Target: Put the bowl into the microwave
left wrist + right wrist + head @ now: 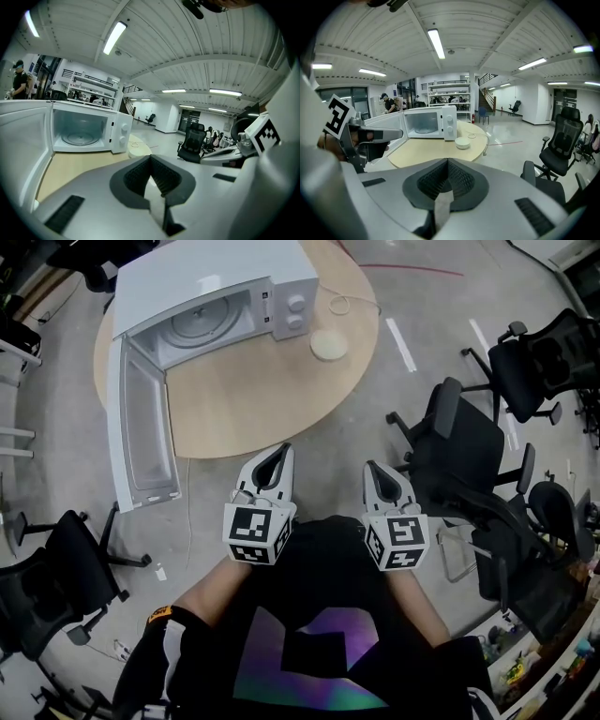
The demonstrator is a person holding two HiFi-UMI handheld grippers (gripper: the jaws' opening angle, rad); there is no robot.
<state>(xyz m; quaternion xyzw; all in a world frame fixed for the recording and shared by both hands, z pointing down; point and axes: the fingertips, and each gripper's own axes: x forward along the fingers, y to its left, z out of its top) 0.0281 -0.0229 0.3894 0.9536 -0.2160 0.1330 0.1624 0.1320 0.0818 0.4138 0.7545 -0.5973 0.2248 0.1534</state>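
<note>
white bowl (328,344) beside open microwave (225,282) on table (253,399), left gripper (282,451) and right gripper (371,468) jaws closed, empty

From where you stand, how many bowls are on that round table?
1: a white bowl on the table, beside the knob end of the open microwave. None shows inside the microwave.

No legible text, no brand names, no numbers, no signs

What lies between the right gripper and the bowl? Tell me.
Nothing stands there. Only bare table and floor separate the right gripper from the bowl; the head view and the right gripper view both show it.
</note>
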